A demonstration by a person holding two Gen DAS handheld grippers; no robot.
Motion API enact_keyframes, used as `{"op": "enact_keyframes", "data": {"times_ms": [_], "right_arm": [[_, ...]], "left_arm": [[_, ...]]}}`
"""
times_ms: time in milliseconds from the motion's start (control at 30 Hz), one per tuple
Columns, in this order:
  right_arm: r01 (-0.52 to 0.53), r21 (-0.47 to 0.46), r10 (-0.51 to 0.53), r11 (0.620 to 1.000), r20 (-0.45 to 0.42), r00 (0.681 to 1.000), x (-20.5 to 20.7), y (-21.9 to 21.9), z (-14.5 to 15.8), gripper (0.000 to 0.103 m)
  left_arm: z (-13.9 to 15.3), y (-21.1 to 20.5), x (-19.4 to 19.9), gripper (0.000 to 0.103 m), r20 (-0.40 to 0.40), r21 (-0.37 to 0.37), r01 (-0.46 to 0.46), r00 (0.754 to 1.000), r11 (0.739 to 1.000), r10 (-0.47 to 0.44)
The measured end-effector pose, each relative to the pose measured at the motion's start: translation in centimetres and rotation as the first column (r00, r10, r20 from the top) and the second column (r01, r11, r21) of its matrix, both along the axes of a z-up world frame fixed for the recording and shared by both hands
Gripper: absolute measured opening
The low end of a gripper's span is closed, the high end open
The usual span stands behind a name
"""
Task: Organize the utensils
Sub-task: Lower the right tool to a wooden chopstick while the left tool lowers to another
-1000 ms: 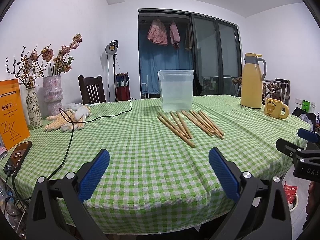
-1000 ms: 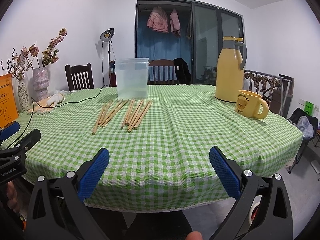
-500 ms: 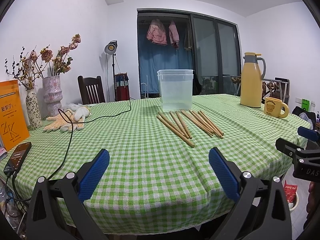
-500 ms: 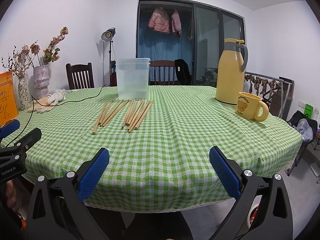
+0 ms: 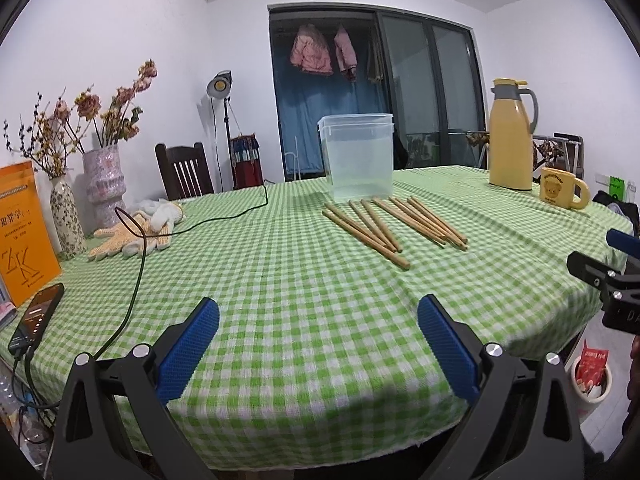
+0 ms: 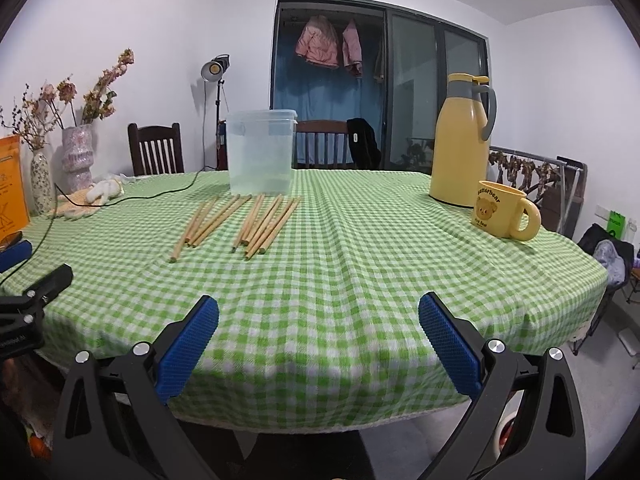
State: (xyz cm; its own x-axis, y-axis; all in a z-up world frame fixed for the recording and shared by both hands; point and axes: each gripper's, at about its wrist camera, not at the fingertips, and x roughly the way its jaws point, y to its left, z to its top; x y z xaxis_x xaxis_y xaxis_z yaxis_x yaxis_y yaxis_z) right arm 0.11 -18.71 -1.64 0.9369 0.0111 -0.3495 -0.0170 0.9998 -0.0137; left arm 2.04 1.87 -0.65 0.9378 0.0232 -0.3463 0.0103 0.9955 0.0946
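Currently both grippers hang at the near edge of the table (image 6: 360, 264), which is covered in a green checked cloth. The left gripper (image 5: 318, 344) has its two blue-padded fingers spread wide with nothing between them, and the right gripper (image 6: 319, 344) is the same: wide apart and empty. Each shows at the edge of the other's view.

Wooden chopsticks (image 6: 240, 222) lie loose on the cloth in two fanned groups, roughly four on one side and five on the other, though overlaps make the exact count uncertain. Just behind them stands one clear plastic container (image 6: 261, 152), upright and open-topped.

Elsewhere on the table are one yellow thermos jug (image 6: 460, 140), one yellow mug (image 6: 500, 210) near it, two vases (image 5: 86, 192) of dried flowers, a pair of work gloves (image 5: 132, 232), one phone (image 5: 38, 314) and one black cable (image 5: 138, 268).
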Motion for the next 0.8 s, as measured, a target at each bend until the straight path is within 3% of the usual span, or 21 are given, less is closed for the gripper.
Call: {"op": "enact_keyframes", "data": {"times_ms": [233,433,533,633,700,800], "right_arm": [[0.022,0.007,-0.022,1.0,-0.033,0.999,3.1,-0.1,1.5,0.097],[0.013,0.012,-0.011,1.0,-0.121,0.993,6.4,-0.7,2.7,0.097],[0.0,0.078,0.013,0.997,-0.159,0.987,8.2,-1.6,3.4,0.097],[-0.009,0.151,0.044,0.988,-0.228,0.973,10.5,-2.4,3.6,0.097],[0.007,0.163,0.041,0.987,-0.289,0.956,12.1,-2.6,3.5,0.097],[-0.039,0.195,0.107,0.98,-0.353,0.929,13.6,-2.6,3.3,0.097]], "left_arm": [[1.5,1.0,4.1,0.096,-0.084,-0.051,0.011,0.996,0.999,-0.015],[2.8,1.4,7.3,0.096,-0.148,-0.075,0.023,0.988,0.997,-0.034],[3.4,1.9,9.0,0.096,-0.186,-0.104,0.012,0.982,0.995,-0.031],[3.7,2.1,10.8,0.096,-0.218,-0.089,-0.017,0.976,0.996,-0.003],[3.7,1.6,11.7,0.096,-0.232,-0.075,0.016,0.972,0.997,-0.033],[3.3,1.1,13.5,0.096,-0.304,-0.115,0.062,0.948,0.991,-0.095]]}}
